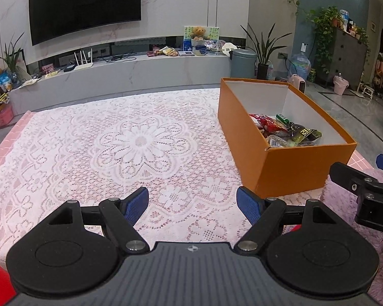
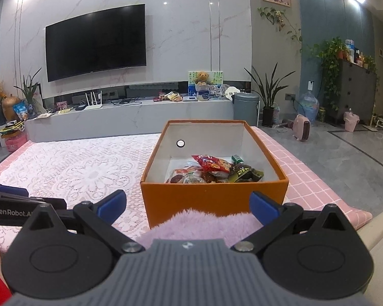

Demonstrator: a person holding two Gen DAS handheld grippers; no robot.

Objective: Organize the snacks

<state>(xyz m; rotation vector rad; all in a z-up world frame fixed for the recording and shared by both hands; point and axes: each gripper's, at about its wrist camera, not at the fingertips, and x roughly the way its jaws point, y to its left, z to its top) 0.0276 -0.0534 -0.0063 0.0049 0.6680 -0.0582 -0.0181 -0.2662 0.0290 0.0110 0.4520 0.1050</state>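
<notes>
Snack packets [image 2: 217, 169] lie heaped together in the near end of an orange box [image 2: 214, 196], which stands open on a table covered by a white lace cloth [image 1: 130, 148] over pink checked fabric. A red wrapper [image 2: 210, 163] sits on top of the heap, with a dark packet bearing yellow-green print [image 2: 245, 173] to its right and a small green one [image 2: 237, 158] behind; the far half of the box's white inside is bare apart from a round hole [image 2: 180, 143] in the far wall. The lace cloth beside the box holds no packets. The left gripper [image 1: 192, 201] is held low over the cloth, just left of the box, its blue pads wide apart with nothing between them. The right gripper [image 2: 187, 202] faces the box's near wall, likewise spread and empty, above a fuzzy lilac fabric [image 2: 191, 223].
</notes>
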